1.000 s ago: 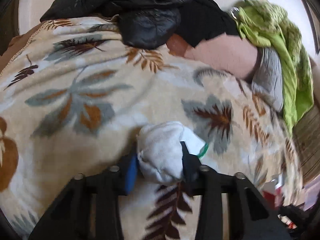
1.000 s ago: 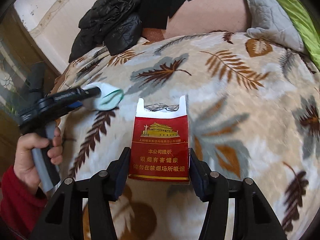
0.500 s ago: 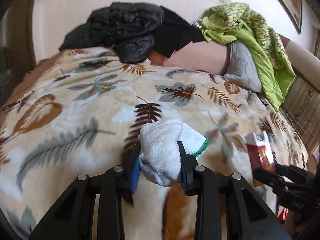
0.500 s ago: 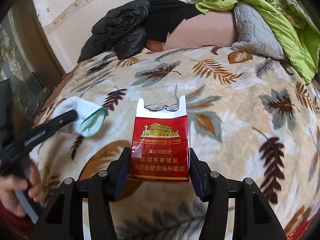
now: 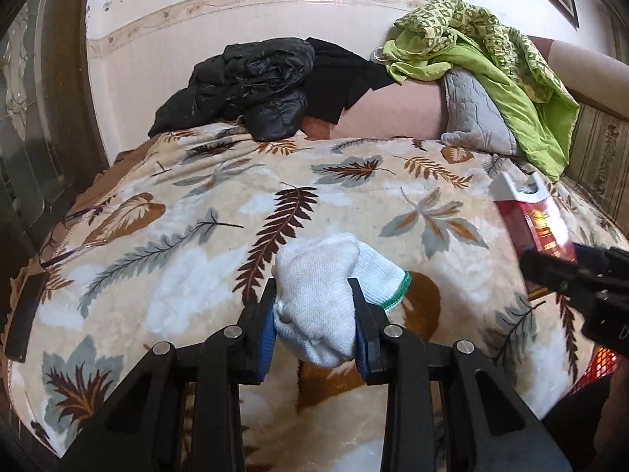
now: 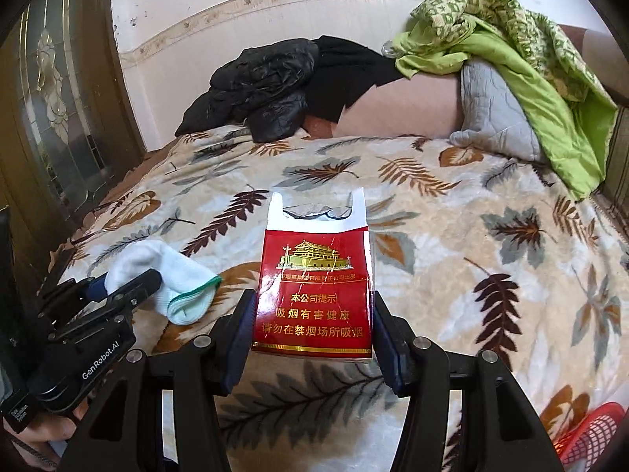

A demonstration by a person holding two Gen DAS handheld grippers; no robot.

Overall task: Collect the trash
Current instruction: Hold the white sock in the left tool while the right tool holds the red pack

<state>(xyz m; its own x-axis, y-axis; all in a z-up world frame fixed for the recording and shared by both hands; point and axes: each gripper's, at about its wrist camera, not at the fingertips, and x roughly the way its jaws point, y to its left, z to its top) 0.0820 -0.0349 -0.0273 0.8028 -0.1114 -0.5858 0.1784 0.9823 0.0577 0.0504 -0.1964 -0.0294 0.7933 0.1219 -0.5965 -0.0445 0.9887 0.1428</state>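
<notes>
Wide stretch of leaf-patterned beige blanket lies open ahead, black jacket heaped at 12 o'clock against the wall. Left claw clamps a bunched white knit sock. Right claw pinches a red cigarette pack upright, red mesh basket at 4 o'clock.

Blanket as landmark, jacket at its far edge, pillow right of jacket, sock and pack over its near edge, sock left of pack, basket beyond its near right corner.
</notes>
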